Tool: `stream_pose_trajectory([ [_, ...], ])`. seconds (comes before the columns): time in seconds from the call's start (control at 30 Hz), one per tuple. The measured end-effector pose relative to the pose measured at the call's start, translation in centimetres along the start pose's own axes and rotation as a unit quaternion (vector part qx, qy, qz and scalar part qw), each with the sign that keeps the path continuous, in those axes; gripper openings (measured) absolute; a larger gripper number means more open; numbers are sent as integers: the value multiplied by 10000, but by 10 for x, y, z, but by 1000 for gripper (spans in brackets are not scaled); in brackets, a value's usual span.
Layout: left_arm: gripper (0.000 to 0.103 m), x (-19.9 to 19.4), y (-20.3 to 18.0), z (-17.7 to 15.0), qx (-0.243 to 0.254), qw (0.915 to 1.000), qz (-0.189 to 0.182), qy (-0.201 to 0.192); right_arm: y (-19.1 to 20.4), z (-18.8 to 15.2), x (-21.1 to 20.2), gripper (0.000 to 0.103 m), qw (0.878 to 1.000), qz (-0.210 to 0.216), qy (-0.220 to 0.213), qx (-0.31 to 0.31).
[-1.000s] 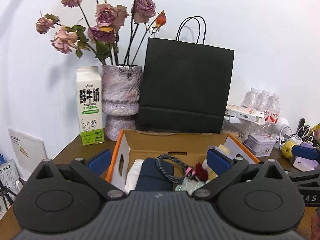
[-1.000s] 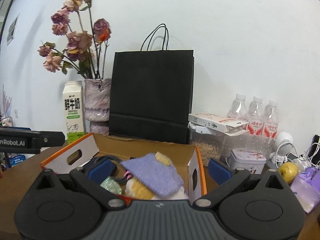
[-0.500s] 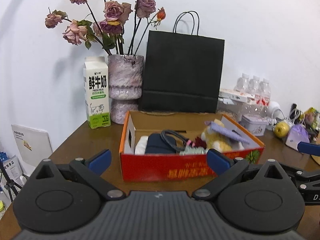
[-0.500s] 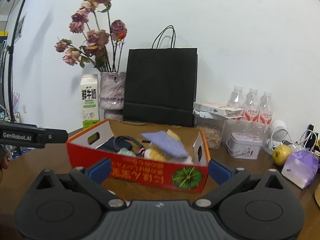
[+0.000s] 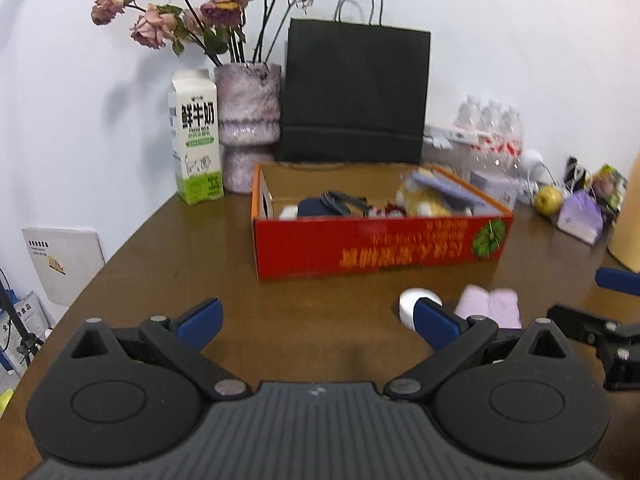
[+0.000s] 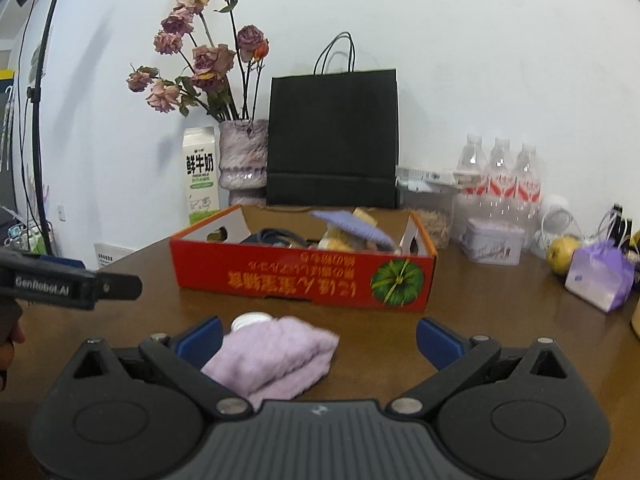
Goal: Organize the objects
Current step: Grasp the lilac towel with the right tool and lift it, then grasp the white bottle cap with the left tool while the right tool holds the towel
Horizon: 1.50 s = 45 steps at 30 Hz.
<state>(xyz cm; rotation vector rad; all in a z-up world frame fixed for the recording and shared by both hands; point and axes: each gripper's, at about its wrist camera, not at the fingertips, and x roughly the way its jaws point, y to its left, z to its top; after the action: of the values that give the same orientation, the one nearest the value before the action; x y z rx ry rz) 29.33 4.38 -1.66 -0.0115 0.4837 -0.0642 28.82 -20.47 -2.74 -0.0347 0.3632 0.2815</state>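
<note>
Brown tabletop (image 5: pixel 168 264) against a white wall, carrying all items. Black paper bag (image 5: pixel 354 92) upright at the rear, touching or just behind the red cardboard box (image 5: pixel 380 246). The box is open-topped and holds a dark pouch (image 5: pixel 316 207), a yellow plush item (image 5: pixel 424 204) and a lilac cloth (image 6: pixel 354 226) laid over it. Left of the bag: mottled vase (image 5: pixel 247 124) with dried roses (image 5: pixel 216 4), then a milk carton (image 5: pixel 196 136) just beside it. Right of the box: three water bottles (image 6: pixel 500 178), a small tin (image 6: pixel 494 242), a yellow-green apple (image 6: pixel 562 254) and a purple packet (image 6: pixel 600 274).

In front of the box, on bare wood, lie a folded lilac towel (image 6: pixel 276 354) and a small white round lid (image 5: pixel 416 302) — the two near or touching; contact cannot be told.

Left gripper (image 5: pixel 316 322): fingers spread wide, nothing between them. Right gripper (image 6: pixel 320 338): fingers likewise wide apart — the towel lies between them, against the left finger, unclamped.
</note>
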Motion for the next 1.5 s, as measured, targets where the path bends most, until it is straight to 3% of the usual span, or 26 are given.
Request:
stream_pose_trajectory([
  [0.4,103,-14,30,-12,-449,9990,14,76,29,-20,10,103,9987,32,439,-262],
  [0.53,103,-15,36,-12,-558,9984,36,76,36,-10,32,103,9972,138,645,-345],
  [0.67,103,-14,39,-12,-626,9980,20,128,42,-4,64,103,9943,-76,979,-405],
  [0.87,103,-13,40,-13,-635,9979,15,154,41,-6,94,103,9891,-43,1469,-132],
  [1.07,103,-11,40,-14,-665,9976,43,205,34,-6,88,67,9915,138,1290,85],
  [1.13,103,-10,41,-14,-682,9974,51,223,33,-4,81,45,9939,149,1090,70],
  [1.2,103,-8,41,-14,-691,9973,73,252,33,-4,73,31,9959,137,891,-56],
  [1.5,103,2,40,-18,-683,9969,134,377,17,-3,43,29,9985,-29,434,-326],
])
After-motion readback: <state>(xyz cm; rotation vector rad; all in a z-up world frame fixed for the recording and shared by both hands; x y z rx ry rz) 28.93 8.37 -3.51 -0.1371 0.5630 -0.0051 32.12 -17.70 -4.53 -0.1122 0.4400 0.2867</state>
